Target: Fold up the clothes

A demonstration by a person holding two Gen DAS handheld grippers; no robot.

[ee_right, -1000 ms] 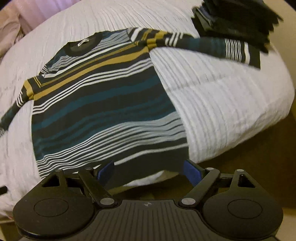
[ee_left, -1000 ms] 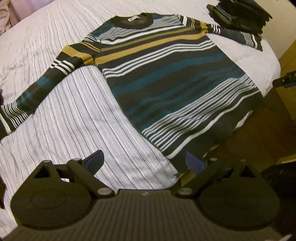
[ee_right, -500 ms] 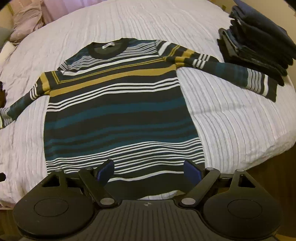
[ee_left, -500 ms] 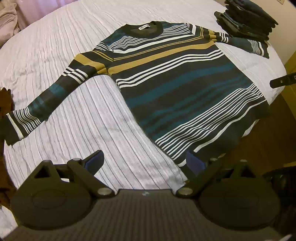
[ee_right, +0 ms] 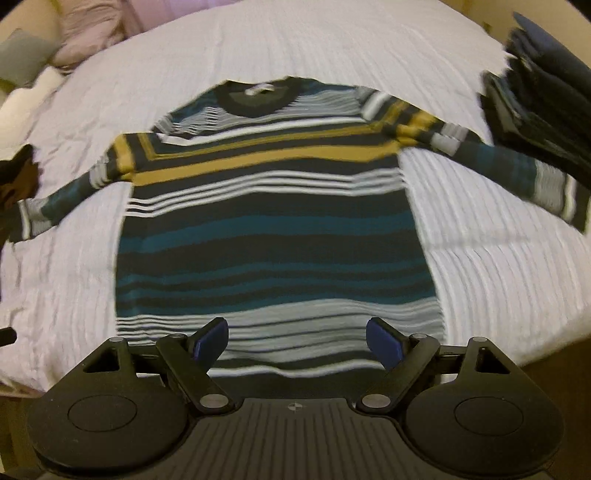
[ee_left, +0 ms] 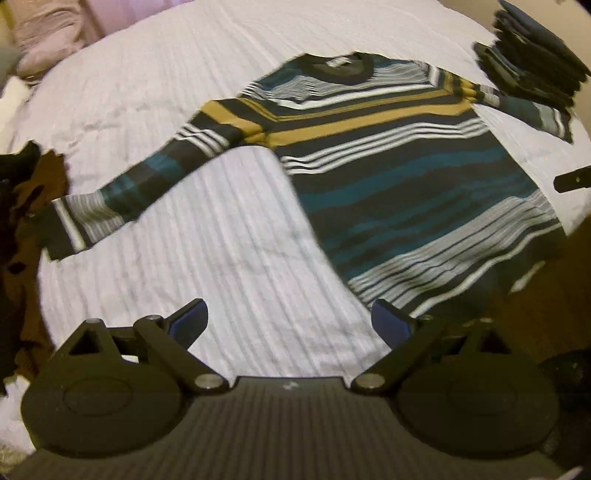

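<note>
While both tongs [ee_left: 290, 321] [ee_right: 297, 338] gape empty, the sweater [ee_right: 273, 221] lies seemingly flat.

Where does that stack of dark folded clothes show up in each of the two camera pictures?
Left wrist view: stack of dark folded clothes at the top right corner.
Right wrist view: the stack at the right edge, upper part.
Shared landmark: the striped sweater, whose sleeve cuff lies beside the stack.

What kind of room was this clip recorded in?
Most likely a bedroom. A striped sweater lies spread flat on a bed with a ribbed white bedspread, pillows sit at the far end, and a stack of folded dark clothes rests on the bed's right side.
</note>
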